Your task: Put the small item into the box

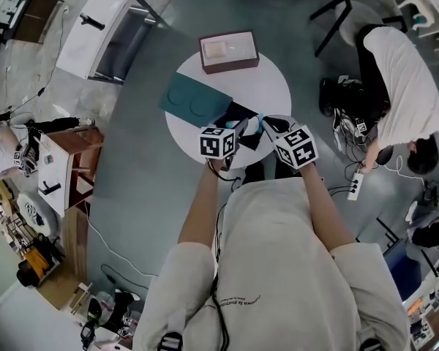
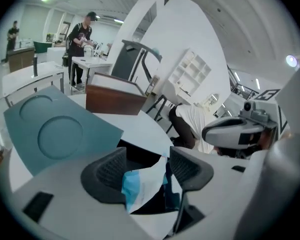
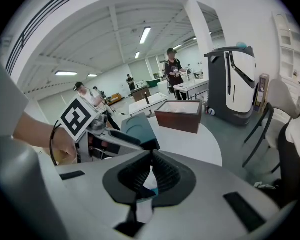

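A small white and blue packet [image 1: 253,125] hangs between my two grippers over the near edge of the round white table [image 1: 267,86]. My right gripper [image 3: 151,176] is shut on the packet [image 3: 150,188], its pads pressed together on one edge. My left gripper [image 2: 147,169] stands open and wide around the packet's [image 2: 142,184] other end, with neither pad pressing on it. The brown box [image 1: 228,52] stands open at the table's far side, white inside. A teal lid [image 1: 196,101] lies left of the middle, partly over a black sheet [image 1: 243,113].
A person [image 1: 402,93] bends over cables on the floor at the right. A dark chair [image 1: 336,9] stands beyond the table at the right. A white cabinet [image 1: 106,31] is at the far left, and a small wooden stand [image 1: 66,159] lies nearer.
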A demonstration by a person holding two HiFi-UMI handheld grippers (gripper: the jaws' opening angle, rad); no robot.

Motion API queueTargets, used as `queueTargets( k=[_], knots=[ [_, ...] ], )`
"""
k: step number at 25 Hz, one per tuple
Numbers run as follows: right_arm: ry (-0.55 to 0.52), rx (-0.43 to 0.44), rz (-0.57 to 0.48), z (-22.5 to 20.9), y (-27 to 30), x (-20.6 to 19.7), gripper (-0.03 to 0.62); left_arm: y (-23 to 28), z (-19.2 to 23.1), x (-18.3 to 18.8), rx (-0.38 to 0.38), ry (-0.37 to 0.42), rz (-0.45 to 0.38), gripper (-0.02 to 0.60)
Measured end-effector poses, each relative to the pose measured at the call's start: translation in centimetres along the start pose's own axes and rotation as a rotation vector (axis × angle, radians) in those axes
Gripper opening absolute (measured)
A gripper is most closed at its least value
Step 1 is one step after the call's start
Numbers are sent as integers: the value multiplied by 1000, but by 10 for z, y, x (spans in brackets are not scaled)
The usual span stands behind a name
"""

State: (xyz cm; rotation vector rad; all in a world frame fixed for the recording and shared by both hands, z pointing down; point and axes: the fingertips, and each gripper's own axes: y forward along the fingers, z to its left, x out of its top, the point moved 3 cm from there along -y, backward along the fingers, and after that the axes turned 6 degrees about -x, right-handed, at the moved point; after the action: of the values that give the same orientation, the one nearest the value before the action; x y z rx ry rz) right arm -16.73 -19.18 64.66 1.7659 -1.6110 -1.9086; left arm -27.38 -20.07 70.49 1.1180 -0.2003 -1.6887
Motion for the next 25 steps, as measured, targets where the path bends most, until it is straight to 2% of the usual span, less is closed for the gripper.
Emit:
queueTargets(
  k=[2, 4, 10, 14, 19, 22, 25],
  knots=[
    [-2, 0, 2, -2, 1, -1, 37, -3, -4, 12, -12, -5, -82, 262],
    [-4, -2, 4, -4, 2, -2, 37, -5, -6, 20, -4, 10, -121, 261],
    [9, -3, 14, 4, 3, -10, 37, -19, -9, 28, 7, 56, -149, 261],
    [-6, 19, 44, 5, 2, -23, 37, -20, -18, 14, 21, 73, -132, 261],
    [-18, 79, 49, 2, 2, -30, 37, -33, -41, -3, 65, 15, -202, 261],
    [-30, 125, 29, -1, -9, -24, 37, -46, -67, -14, 134, -8, -253, 261],
    [-28, 151, -10, -7, -27, -4, 37, -62, -86, -22, 210, -98, -339, 261]
  ],
)
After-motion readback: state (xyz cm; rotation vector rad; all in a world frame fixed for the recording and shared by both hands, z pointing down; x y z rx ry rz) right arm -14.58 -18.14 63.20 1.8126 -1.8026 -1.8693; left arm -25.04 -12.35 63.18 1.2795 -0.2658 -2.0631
